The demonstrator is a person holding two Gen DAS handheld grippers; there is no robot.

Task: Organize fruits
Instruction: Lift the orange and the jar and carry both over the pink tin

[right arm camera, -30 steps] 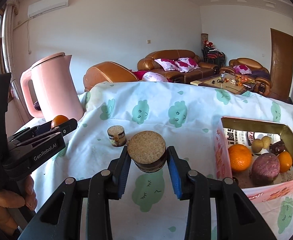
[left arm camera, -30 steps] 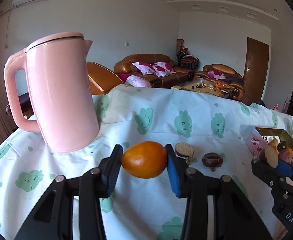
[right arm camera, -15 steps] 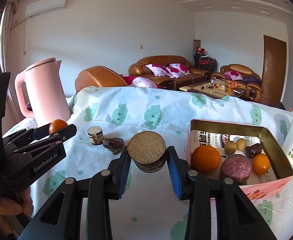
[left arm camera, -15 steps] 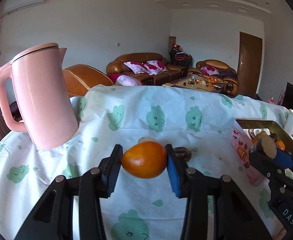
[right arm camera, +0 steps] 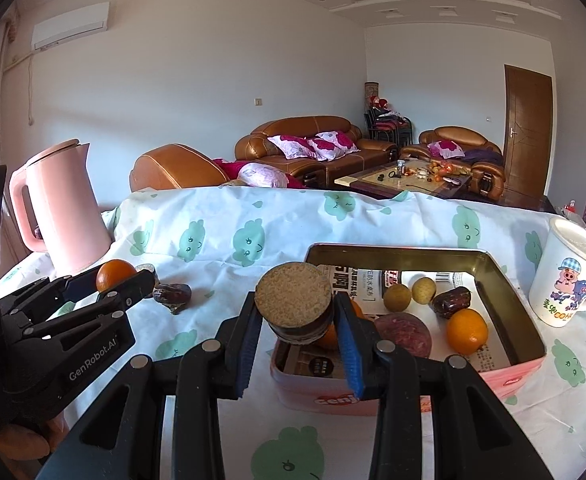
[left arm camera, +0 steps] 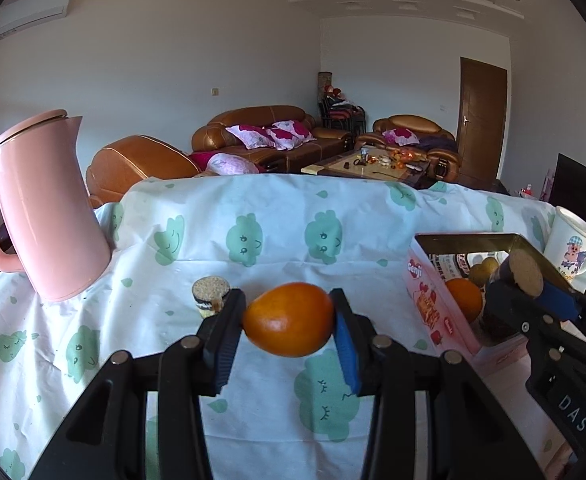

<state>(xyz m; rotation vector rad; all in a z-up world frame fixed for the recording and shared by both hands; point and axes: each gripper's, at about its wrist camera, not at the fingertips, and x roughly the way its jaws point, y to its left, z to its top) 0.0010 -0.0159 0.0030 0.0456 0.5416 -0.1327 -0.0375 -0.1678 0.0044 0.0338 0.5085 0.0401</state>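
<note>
Carrying two items toward the tin (right arm camera: pixel 509 354) near the table's right edge, I hold one in each tool. My right gripper (right arm camera: pixel 299 330) is clamped on a round sesame-topped cake (right arm camera: pixel 293 304), hovering at the tin's near-left corner. My left gripper (left arm camera: pixel 289 330) is closed around an orange fruit (left arm camera: pixel 288 319), above the cloth near the table's front edge. To place well, I judge I should lower the cake onto bare newspaper, clear of the fruit already inside, before opening. The cake hides part of the tin's contents. A date (right arm camera: pixel 172 294) and another small cake (left arm camera: pixel 211 294) wait on the cloth; a kettle (left arm camera: pixel 49 208) stands at the left edge.
</note>
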